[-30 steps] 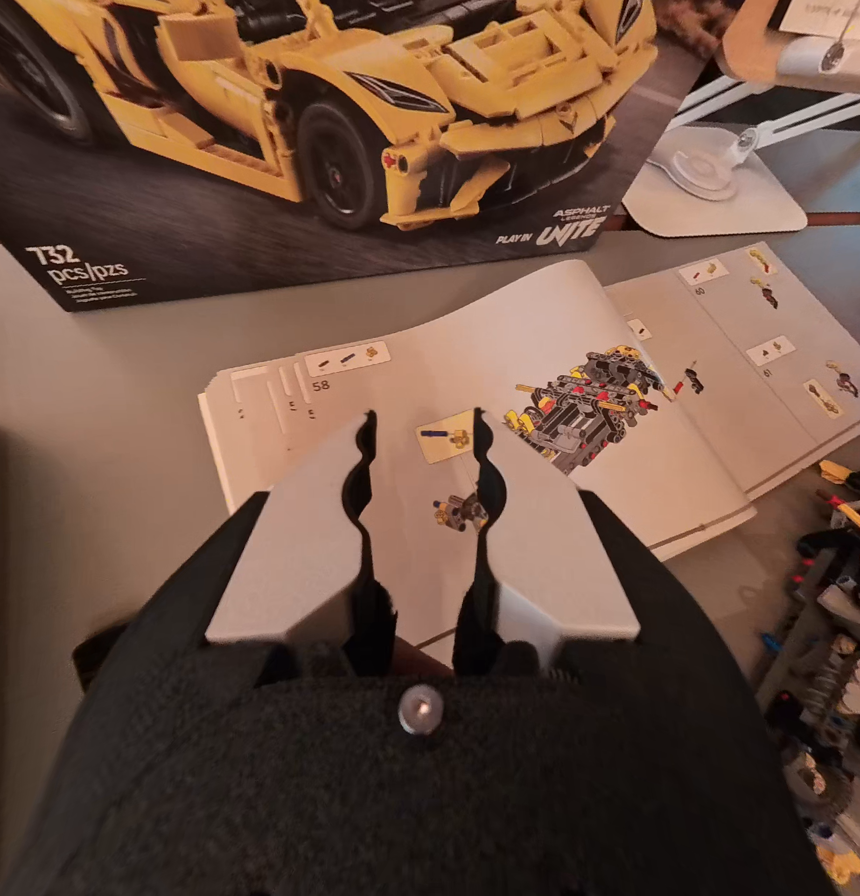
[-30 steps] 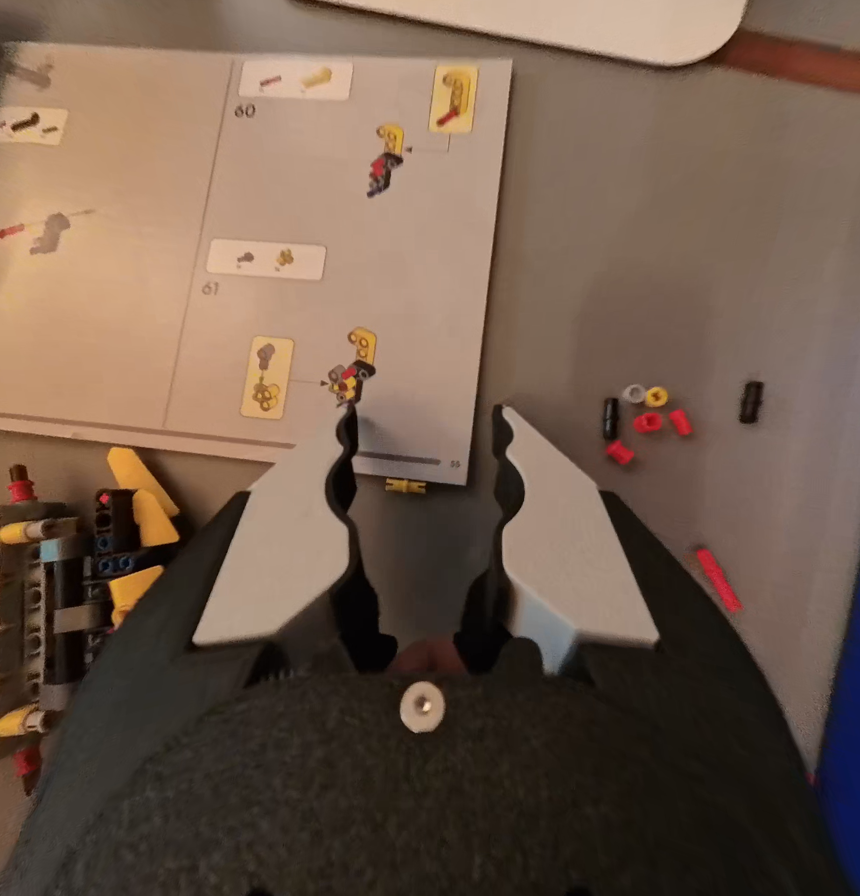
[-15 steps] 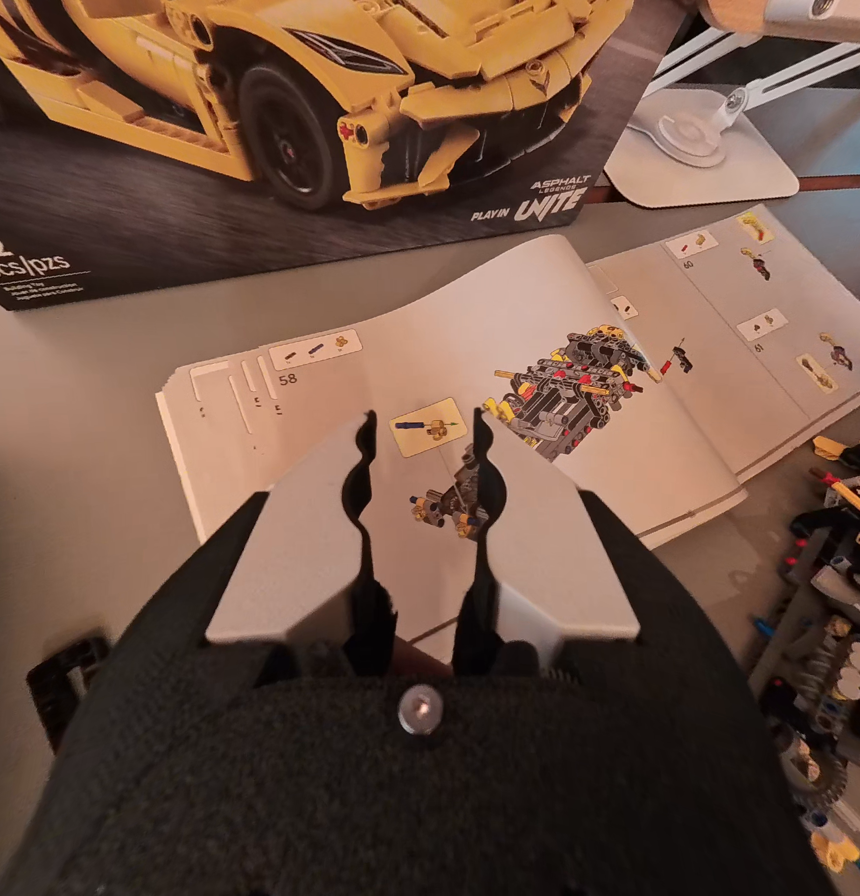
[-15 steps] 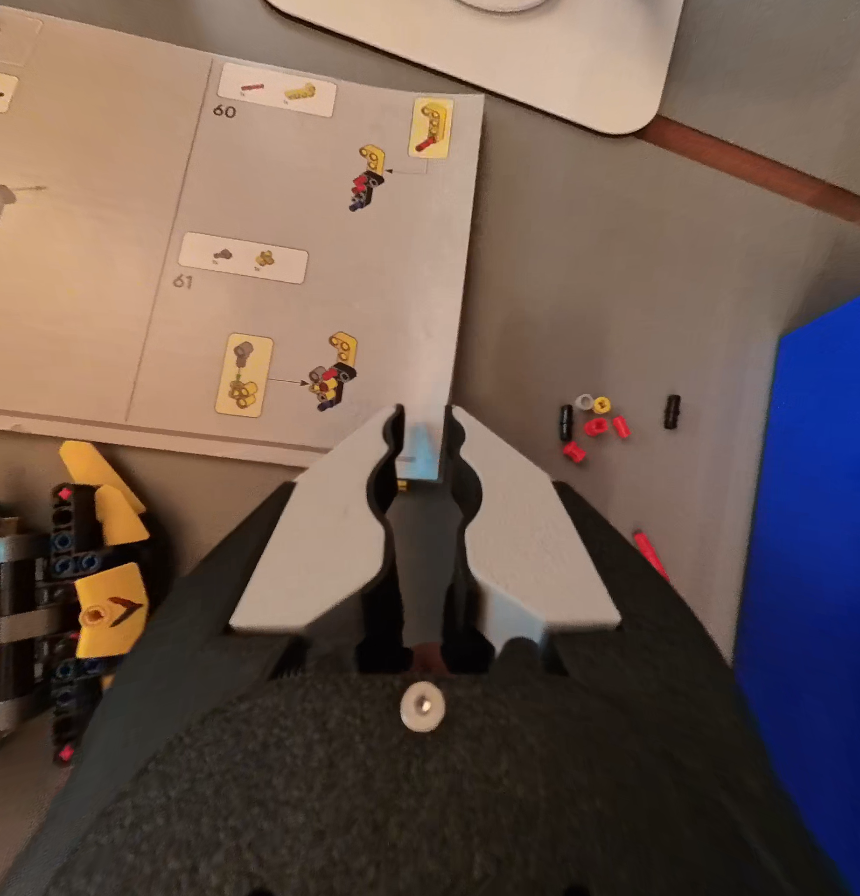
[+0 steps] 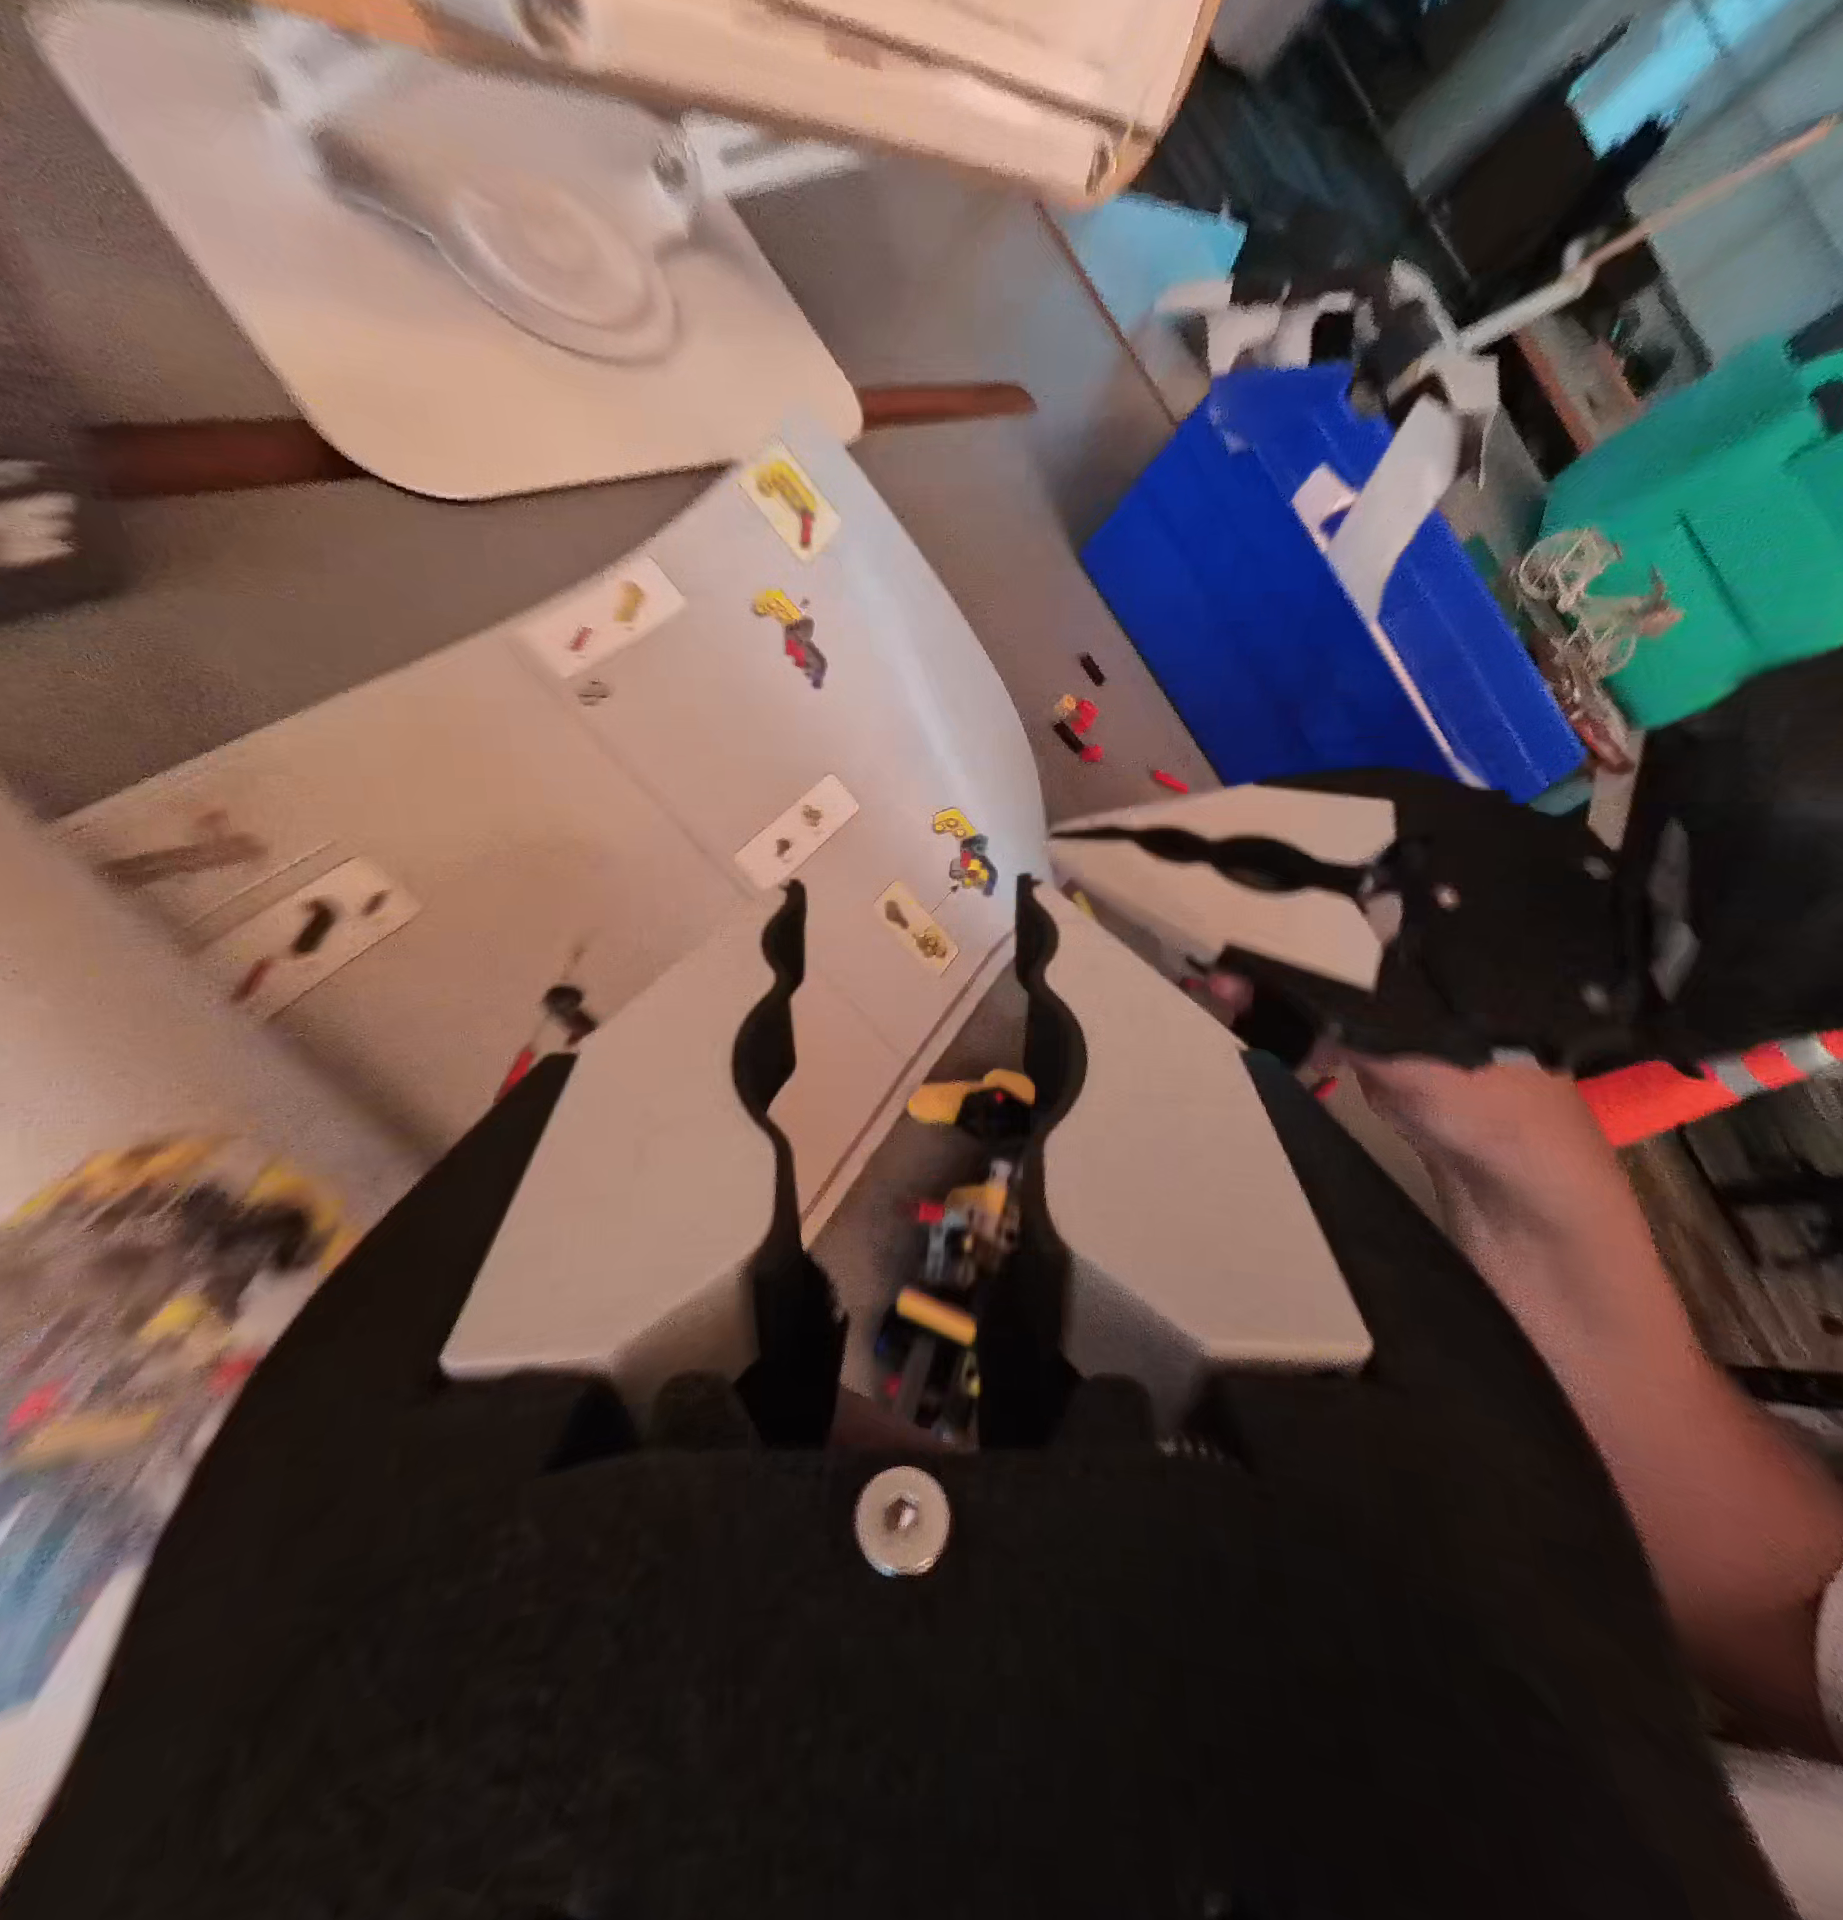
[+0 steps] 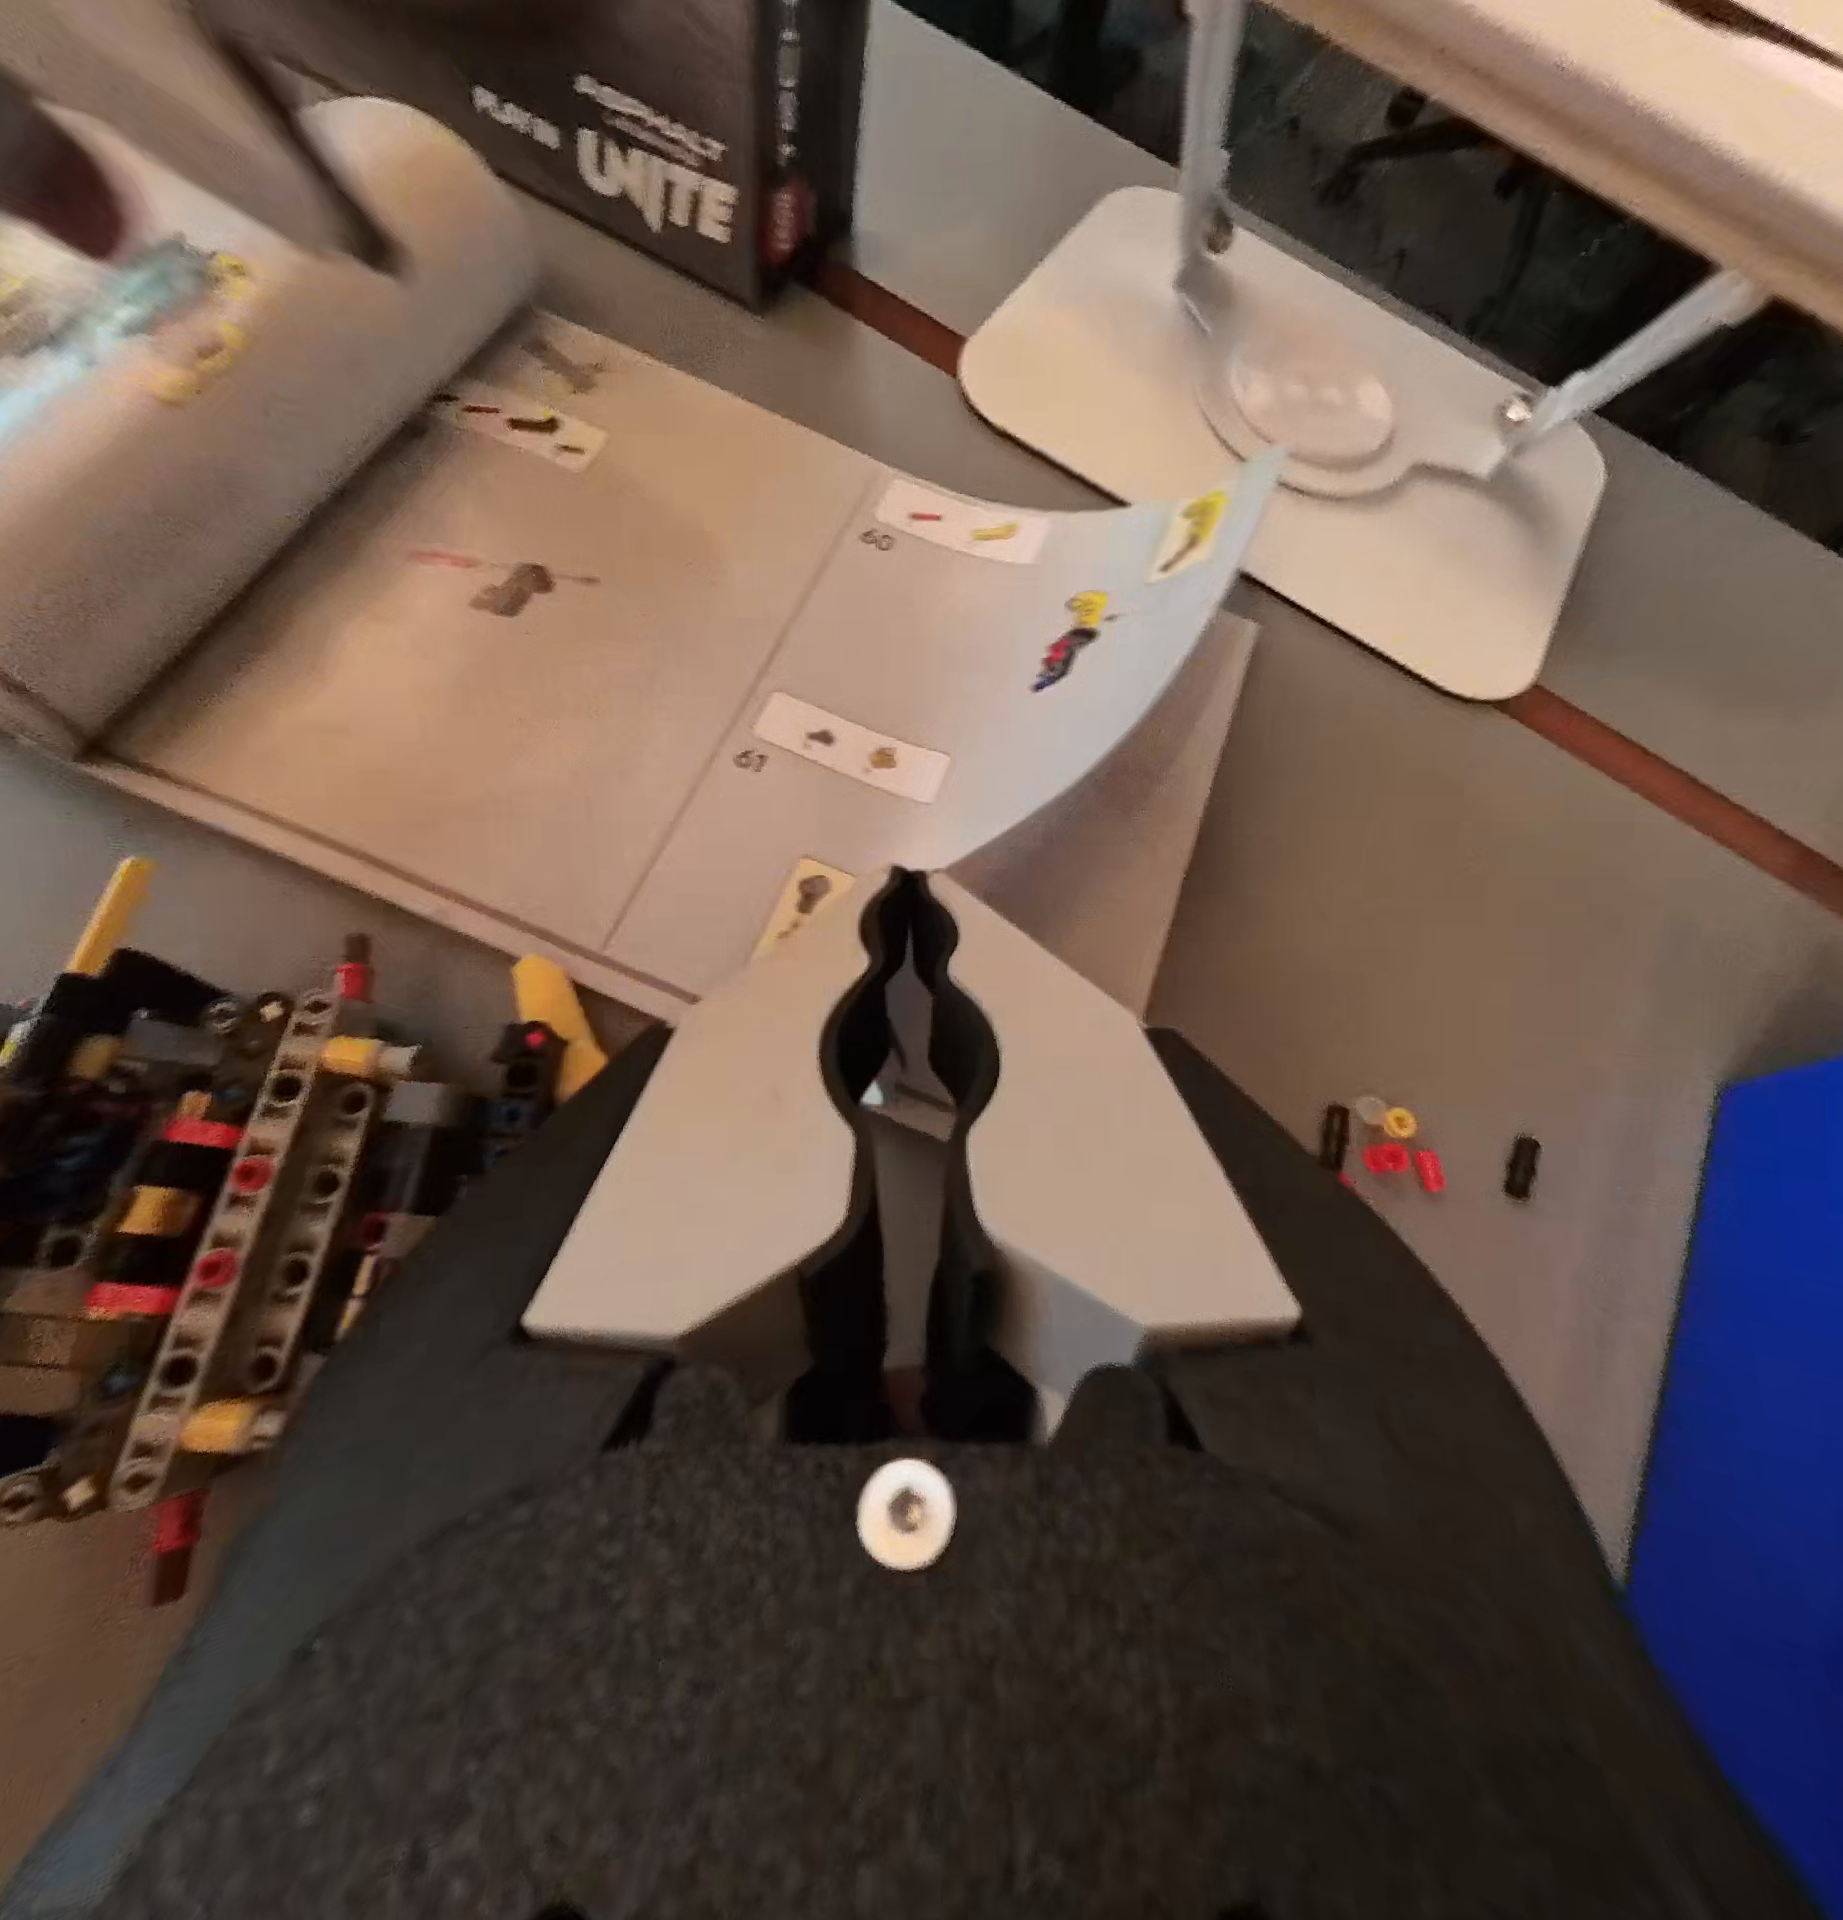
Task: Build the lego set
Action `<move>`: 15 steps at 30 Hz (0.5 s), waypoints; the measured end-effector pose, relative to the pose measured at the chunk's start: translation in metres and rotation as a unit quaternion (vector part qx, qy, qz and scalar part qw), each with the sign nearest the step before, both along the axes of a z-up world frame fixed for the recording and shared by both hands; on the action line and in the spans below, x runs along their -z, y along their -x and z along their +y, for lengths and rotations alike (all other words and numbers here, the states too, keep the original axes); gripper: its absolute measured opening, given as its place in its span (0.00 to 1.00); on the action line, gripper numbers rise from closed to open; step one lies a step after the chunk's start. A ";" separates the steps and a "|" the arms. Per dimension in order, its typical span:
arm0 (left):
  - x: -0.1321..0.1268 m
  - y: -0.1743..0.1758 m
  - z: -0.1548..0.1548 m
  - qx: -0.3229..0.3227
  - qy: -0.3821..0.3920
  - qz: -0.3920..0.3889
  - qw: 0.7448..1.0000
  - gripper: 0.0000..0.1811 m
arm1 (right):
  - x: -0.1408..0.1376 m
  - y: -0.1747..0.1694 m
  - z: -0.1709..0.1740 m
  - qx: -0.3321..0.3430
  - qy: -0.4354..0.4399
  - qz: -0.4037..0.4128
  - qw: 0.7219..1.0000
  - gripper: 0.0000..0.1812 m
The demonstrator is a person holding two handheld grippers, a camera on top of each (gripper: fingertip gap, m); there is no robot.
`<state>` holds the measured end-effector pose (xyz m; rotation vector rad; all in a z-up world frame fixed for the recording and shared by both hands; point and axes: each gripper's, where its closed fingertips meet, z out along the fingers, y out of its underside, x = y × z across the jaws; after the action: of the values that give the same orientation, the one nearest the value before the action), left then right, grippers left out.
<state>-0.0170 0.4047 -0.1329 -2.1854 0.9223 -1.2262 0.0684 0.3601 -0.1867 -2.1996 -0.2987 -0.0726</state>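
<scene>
The open instruction booklet (image 6: 543,665) lies on the grey table. My right gripper (image 6: 909,883) is shut on the lower right corner of its right-hand page (image 6: 1010,717), which curls up off the table. The partly built grey, black and yellow model (image 6: 221,1195) sits left of that gripper. My left gripper (image 5: 906,894) is open and empty above the booklet's lower edge (image 5: 688,810), with part of the model (image 5: 958,1195) showing between its fingers. The right gripper (image 5: 1062,842) also shows in the left wrist view, at the page corner.
Small red, black and yellow loose pieces (image 6: 1400,1148) lie right of the booklet. A blue box (image 6: 1779,1351) stands at the right, a green one (image 5: 1727,540) beyond it. A white lamp base (image 6: 1312,416) and the set's dark box (image 6: 668,135) are behind. A person's arm (image 5: 1571,1247) is at the right. My hands' fingertips stand some 12 cm from each other.
My right gripper closed on the page corner and lifted it, so the page now curls up. My left gripper swung right, from the left page to the right page, and stayed open.
</scene>
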 end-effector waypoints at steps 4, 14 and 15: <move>0.030 -0.056 -0.008 0.042 0.068 0.028 0.996 0.23 | -0.003 0.026 0.000 -0.037 -0.016 -0.015 0.999 0.00; 0.058 -0.055 0.021 0.070 -0.111 0.153 0.980 0.22 | 0.033 -0.040 -0.023 0.060 0.081 0.086 0.991 0.29; 0.064 -0.049 0.024 0.068 -0.121 0.169 0.976 0.22 | 0.040 -0.038 -0.025 0.055 0.097 0.114 0.987 0.31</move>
<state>0.0317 0.4285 -0.1967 -2.1964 1.3023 -0.7567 0.1066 0.3355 -0.2268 -2.3900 -0.0574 0.1533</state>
